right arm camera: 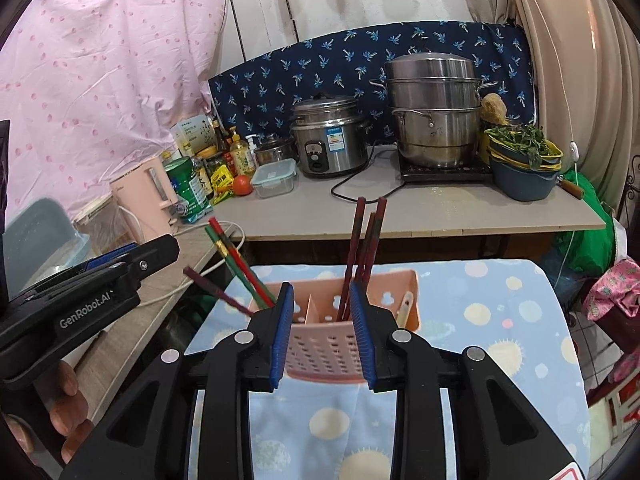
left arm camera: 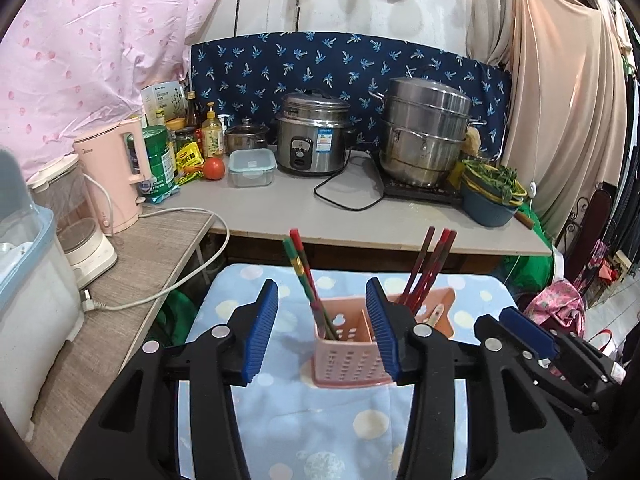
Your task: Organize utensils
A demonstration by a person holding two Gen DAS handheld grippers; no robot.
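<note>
Inside one pink caddy [right arm camera: 320, 344]: two red-green chopsticks [right arm camera: 236, 260], three dark red [right arm camera: 366, 248].

A pink perforated holder [right arm camera: 320, 352] holds red-and-green chopsticks [right arm camera: 240, 268] on a pale blue, dot-patterned cloth [right arm camera: 500, 340].

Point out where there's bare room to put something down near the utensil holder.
Free: the blue cloth right of the pink holder, and the grey counter's front strip between the cooker cord and edge. Crowded: counter's back row, from kettle to steamer pot.
</note>
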